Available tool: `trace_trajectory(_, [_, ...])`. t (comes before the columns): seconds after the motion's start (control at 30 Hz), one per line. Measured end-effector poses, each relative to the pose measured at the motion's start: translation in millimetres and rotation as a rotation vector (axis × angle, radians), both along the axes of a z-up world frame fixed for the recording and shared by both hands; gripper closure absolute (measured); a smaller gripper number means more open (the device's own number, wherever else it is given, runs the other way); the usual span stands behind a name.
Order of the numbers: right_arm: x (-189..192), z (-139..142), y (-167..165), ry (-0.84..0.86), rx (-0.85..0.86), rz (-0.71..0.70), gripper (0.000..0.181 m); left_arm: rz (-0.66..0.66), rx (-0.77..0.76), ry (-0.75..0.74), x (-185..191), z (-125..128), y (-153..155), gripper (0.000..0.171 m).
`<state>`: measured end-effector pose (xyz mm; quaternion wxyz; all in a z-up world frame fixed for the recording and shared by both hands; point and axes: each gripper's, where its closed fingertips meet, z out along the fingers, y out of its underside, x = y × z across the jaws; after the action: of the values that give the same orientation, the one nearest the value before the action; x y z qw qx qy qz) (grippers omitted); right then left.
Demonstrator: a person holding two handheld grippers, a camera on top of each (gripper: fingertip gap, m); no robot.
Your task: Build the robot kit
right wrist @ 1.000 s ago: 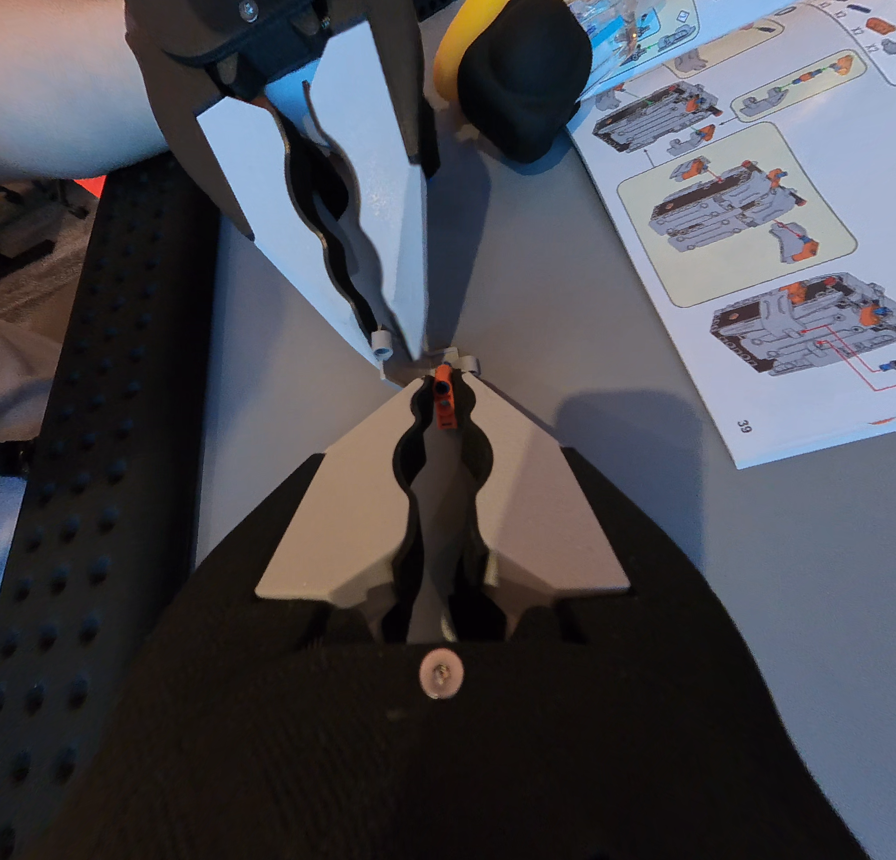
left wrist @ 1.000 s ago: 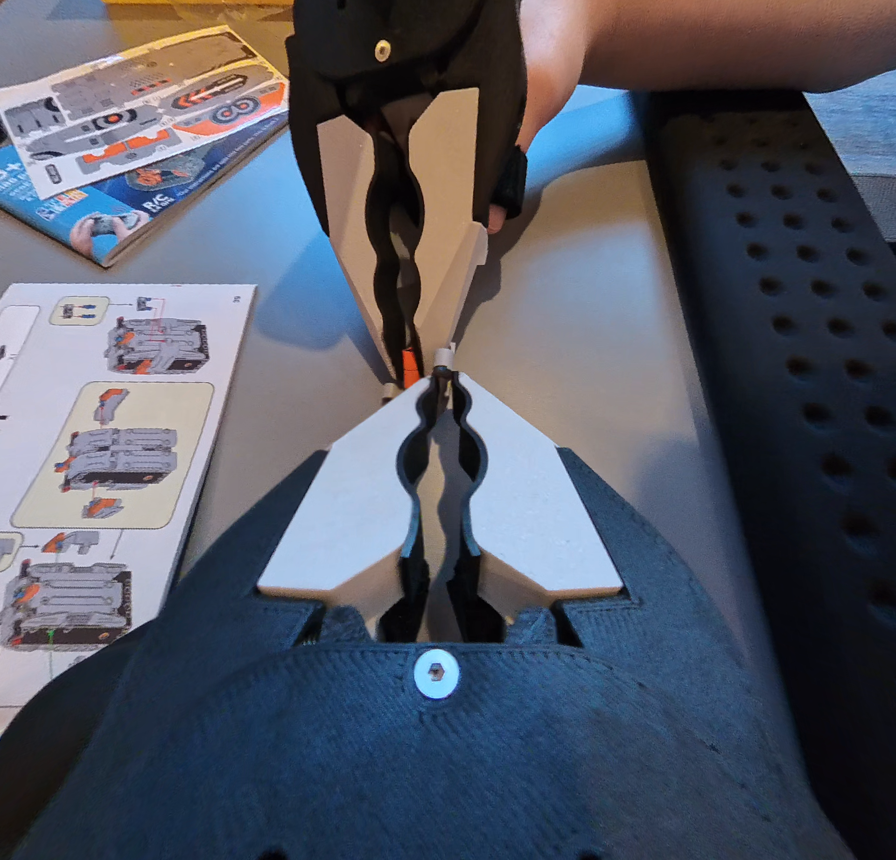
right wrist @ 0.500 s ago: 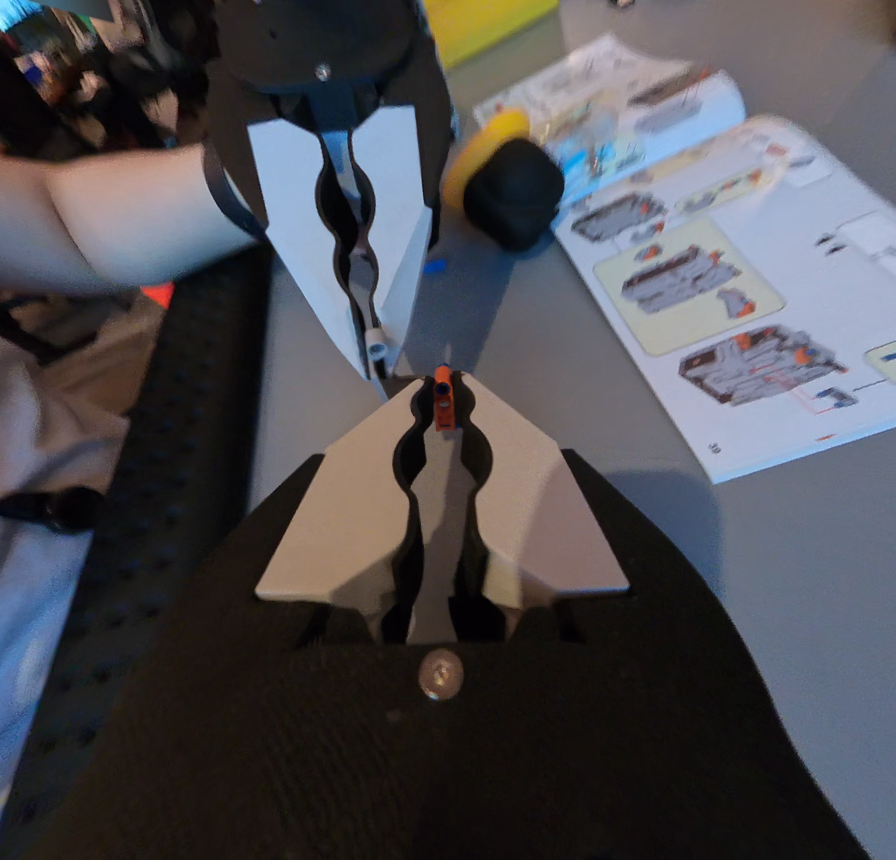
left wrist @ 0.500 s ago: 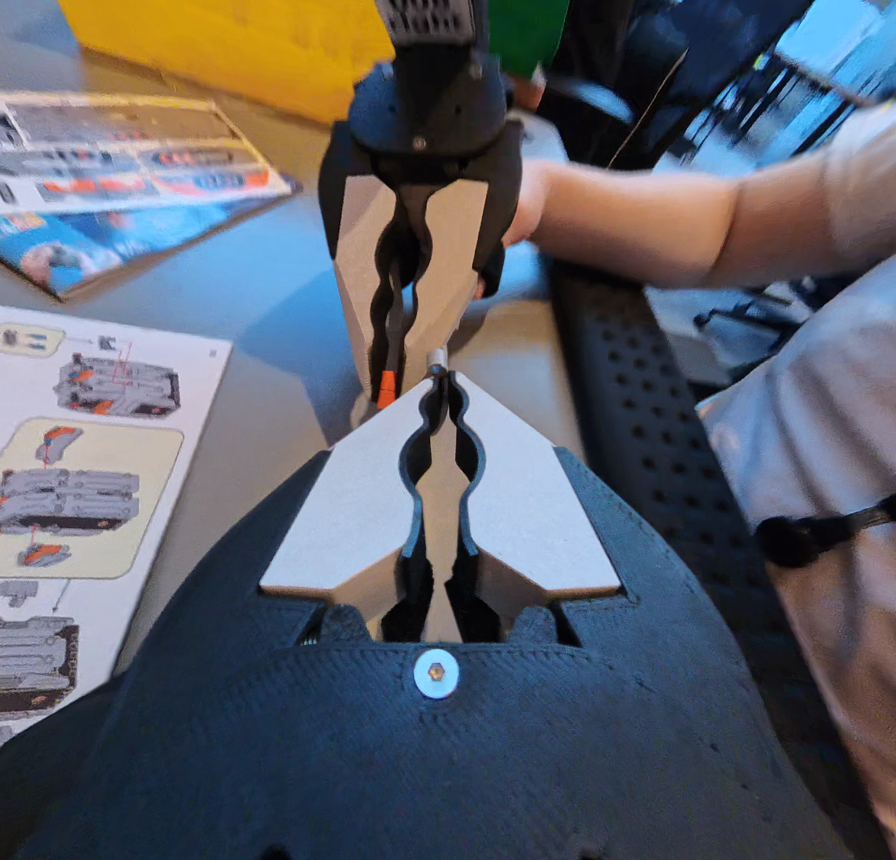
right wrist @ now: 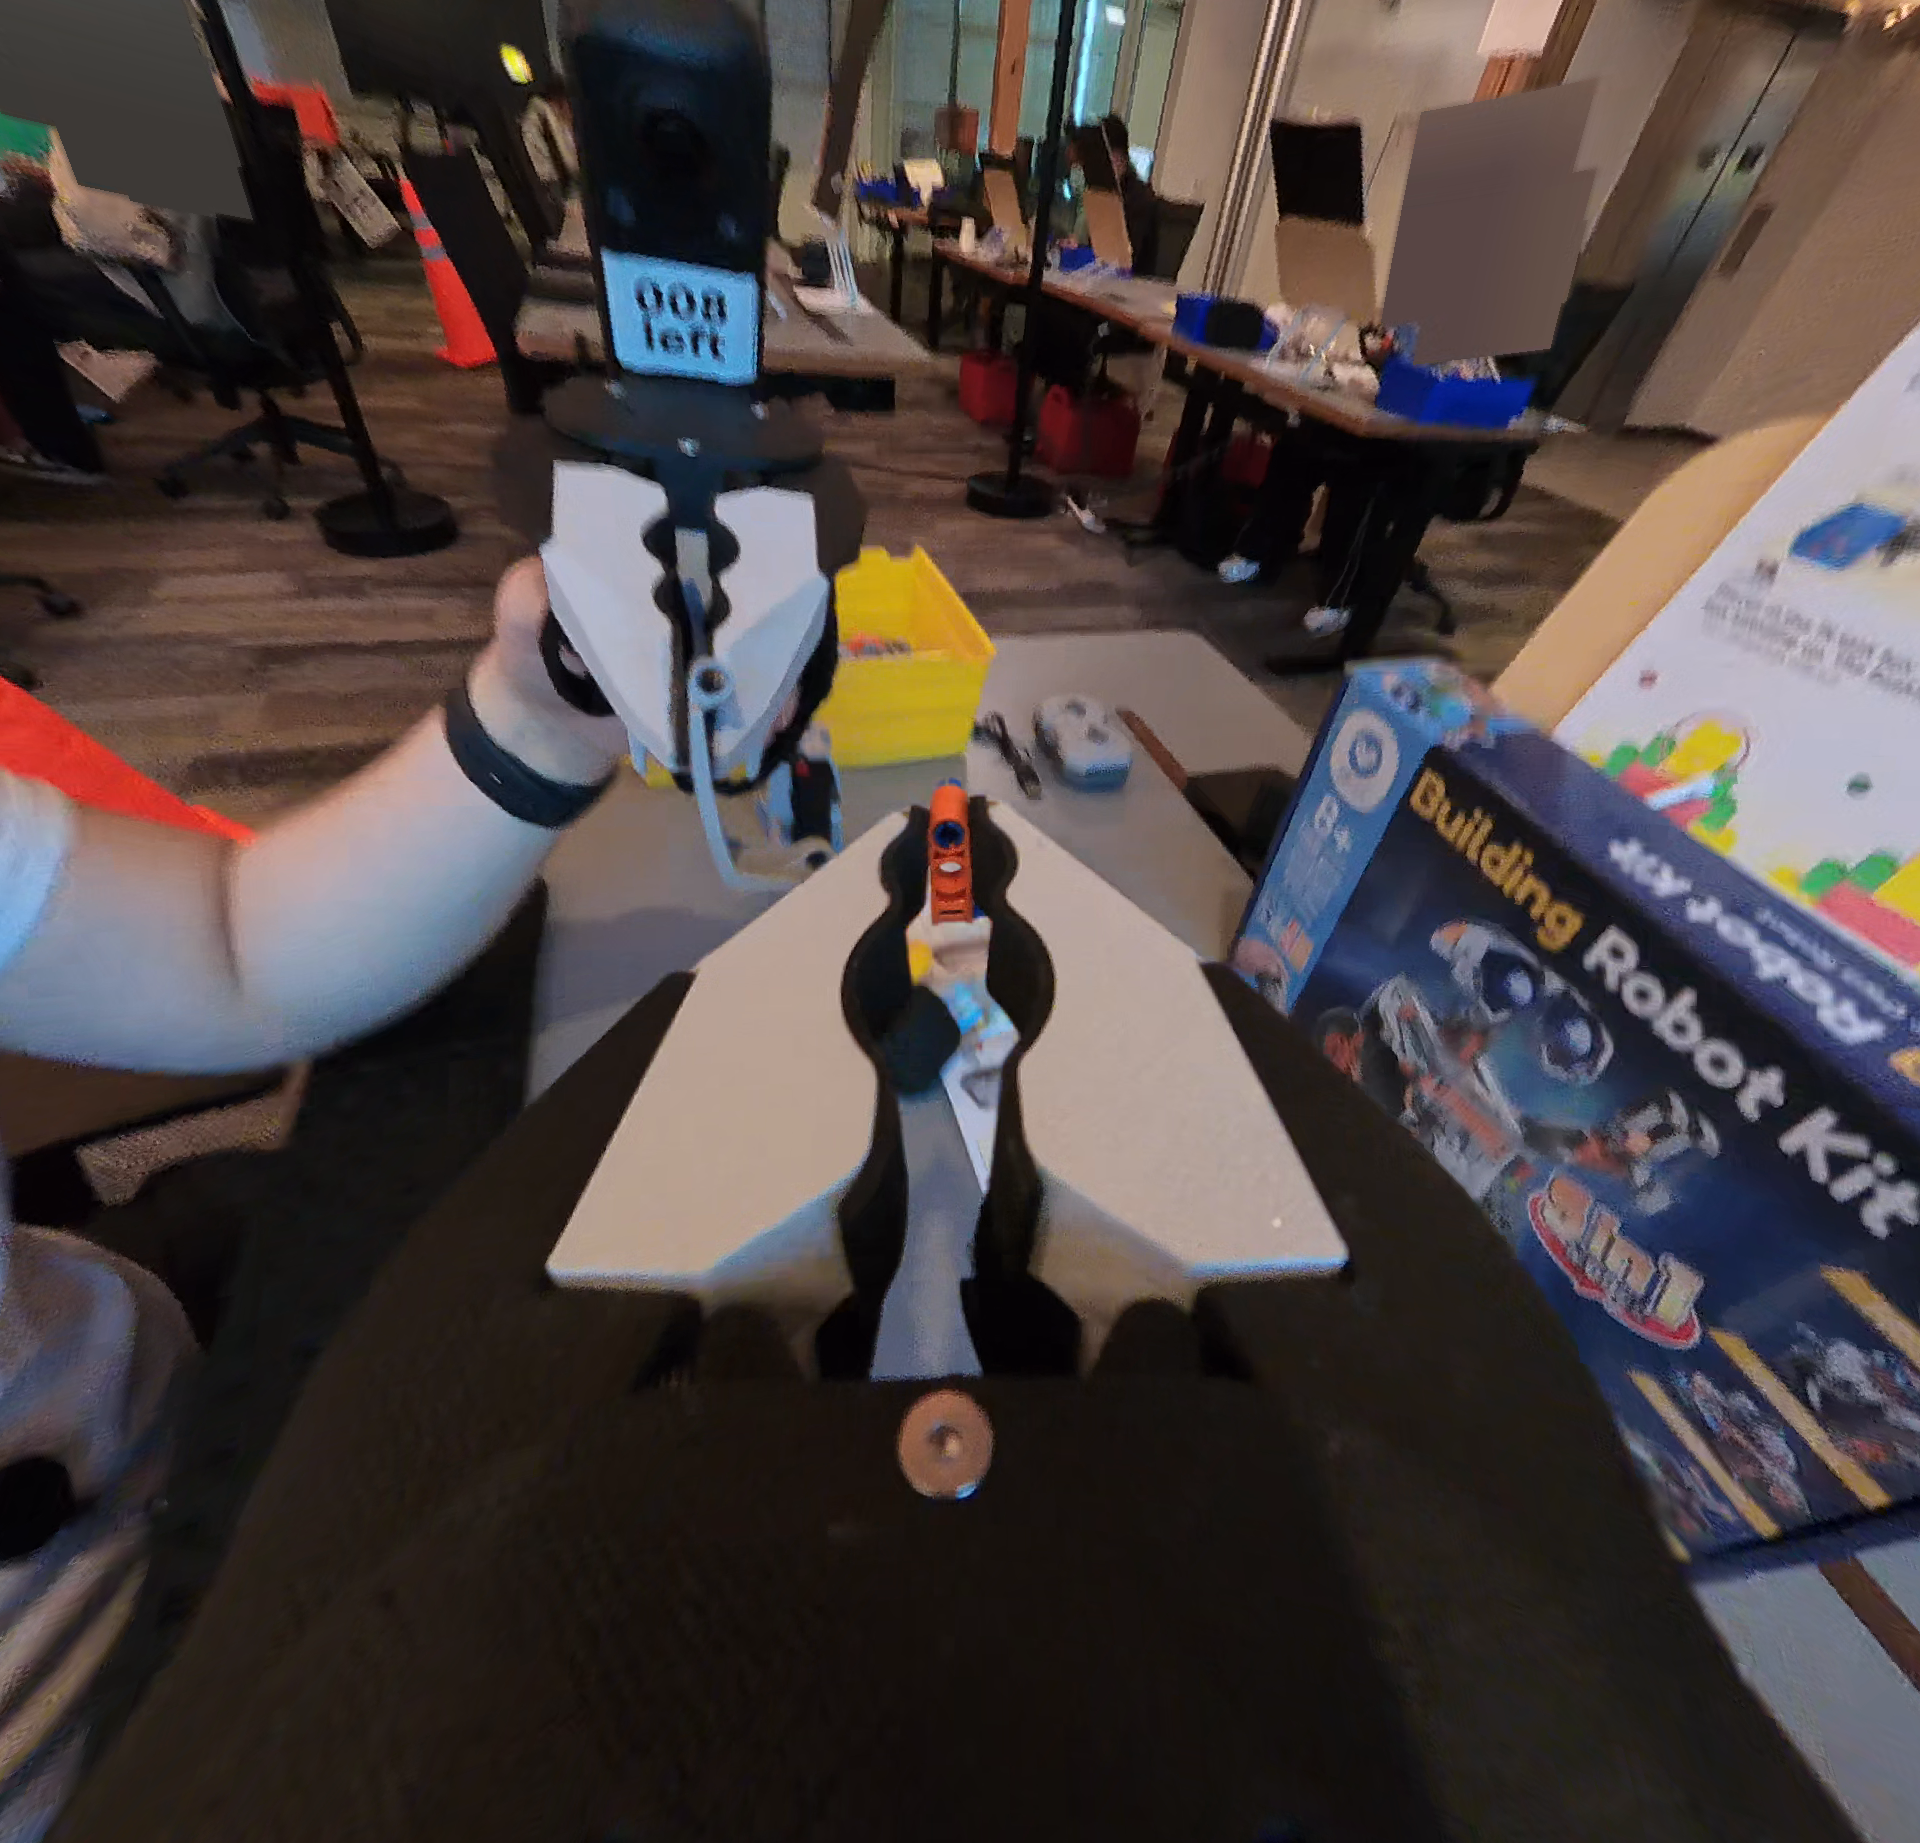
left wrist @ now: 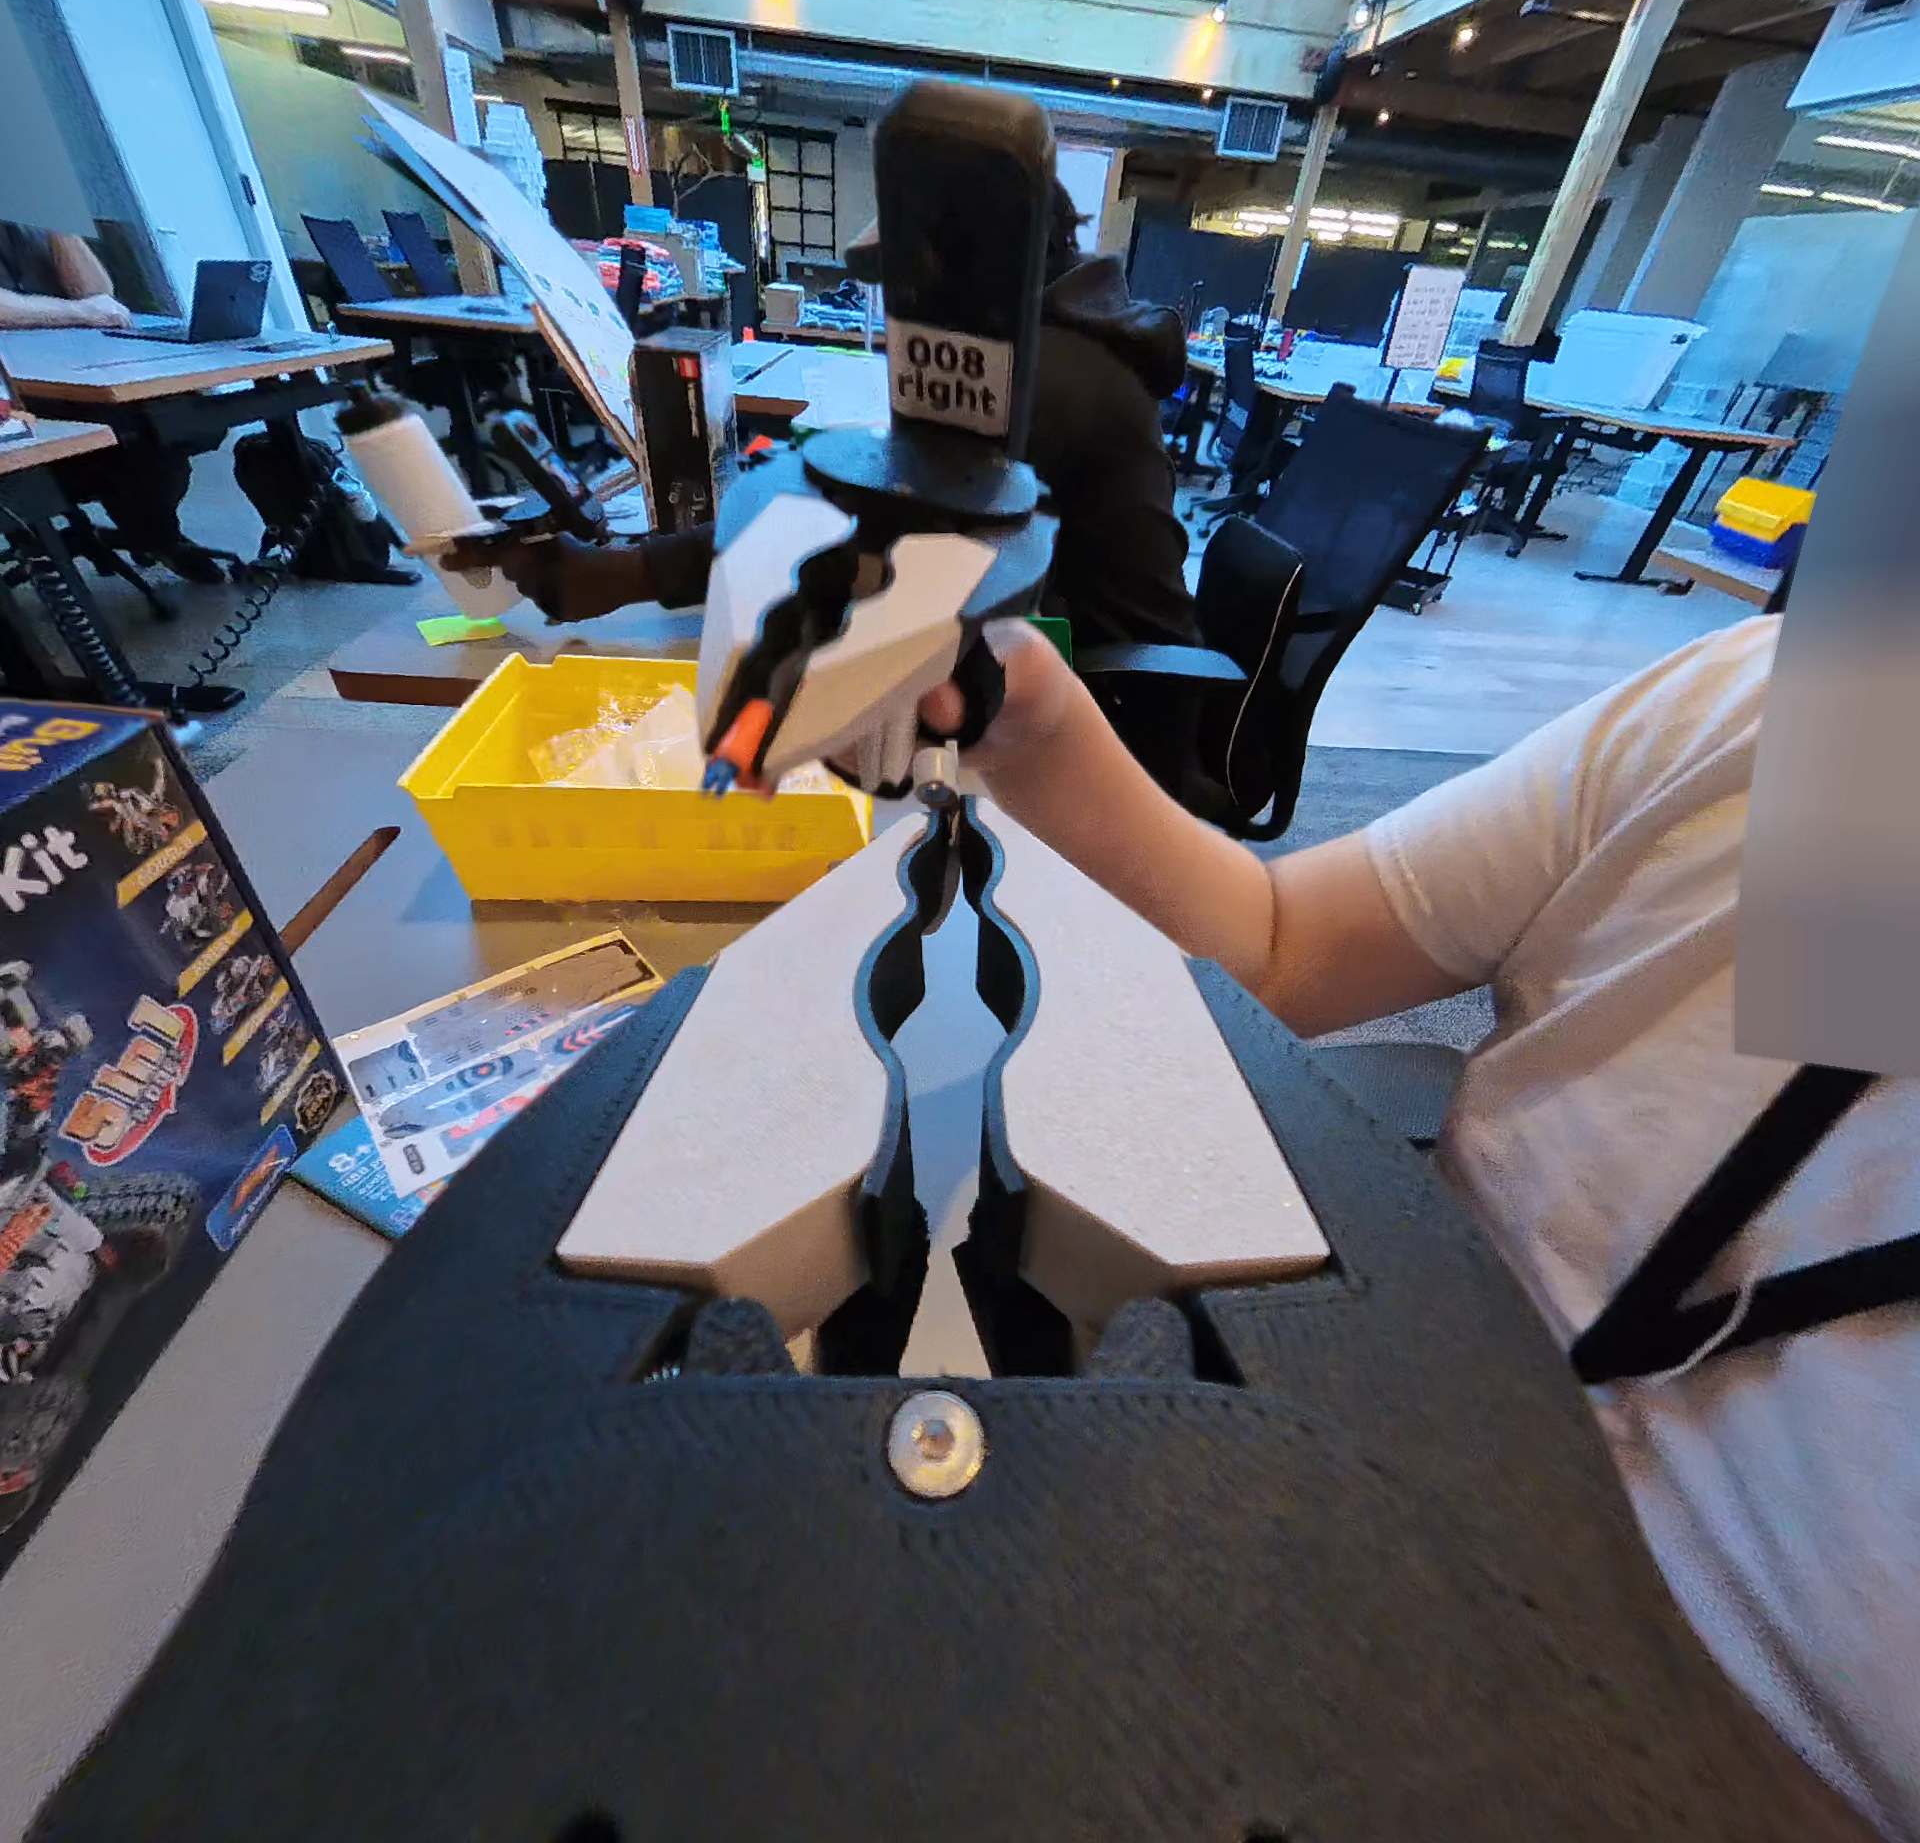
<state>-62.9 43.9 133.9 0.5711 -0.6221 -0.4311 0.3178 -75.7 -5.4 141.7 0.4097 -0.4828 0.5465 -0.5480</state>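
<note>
Claws face each other above the grey bench (right wrist: 1132,692). We see the right claw (right wrist: 948,819) clamped on a small orange plastic connector (right wrist: 948,858), the left claw (left wrist: 943,825) pinching a thin grey plastic beam (right wrist: 717,754).

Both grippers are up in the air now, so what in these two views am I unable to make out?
- Left wrist view: the grey piece in the left gripper shows only its tip; the fingers hide the rest.
- Right wrist view: the orange piece in the right gripper runs down between the fingers, lower end hidden.
- Yellow bin: contents are a pale blur.
- Kit box: cut off by the right edge.
</note>
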Motion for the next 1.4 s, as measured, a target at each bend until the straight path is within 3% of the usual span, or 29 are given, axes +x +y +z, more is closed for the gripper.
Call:
trace_trajectory(0.17, [-1.3, 61.9, -42.6, 0.340, -0.074, 0.226, 0.175, -0.021, -0.030, -0.060, -12.3, 19.7, -9.8, 0.171])
trace_trajectory(0.3, [-7.8, 51.3, -50.8, 0.334, -0.151, 0.364, 0.175, -0.032, -0.070, -0.008, -12.6, 7.2, -7.6, 0.171])
trace_trajectory(0.43, [-17.8, 32.8, -52.4, 0.243, -0.197, 0.416, 0.175, -0.083, -0.125, 0.012, -11.0, 2.5, -9.9, 0.171])
trace_trajectory(0.63, [-16.2, 19.2, -45.9, 0.197, -0.277, 0.395, 0.174, -0.030, -0.108, 0.062, -11.0, -3.4, -7.3, 0.171])
trace_trajectory(1.13, [-26.5, 10.0, -54.9, 0.134, -0.292, 0.398, 0.174, -0.026, -0.095, 0.140, -4.7, -14.0, -15.5, 0.171])
trace_trajectory(1.4, [-23.9, 29.6, -64.8, 0.198, -0.242, 0.327, 0.175, -0.029, -0.143, 0.084, -11.7, 2.6, -29.0, 0.171])
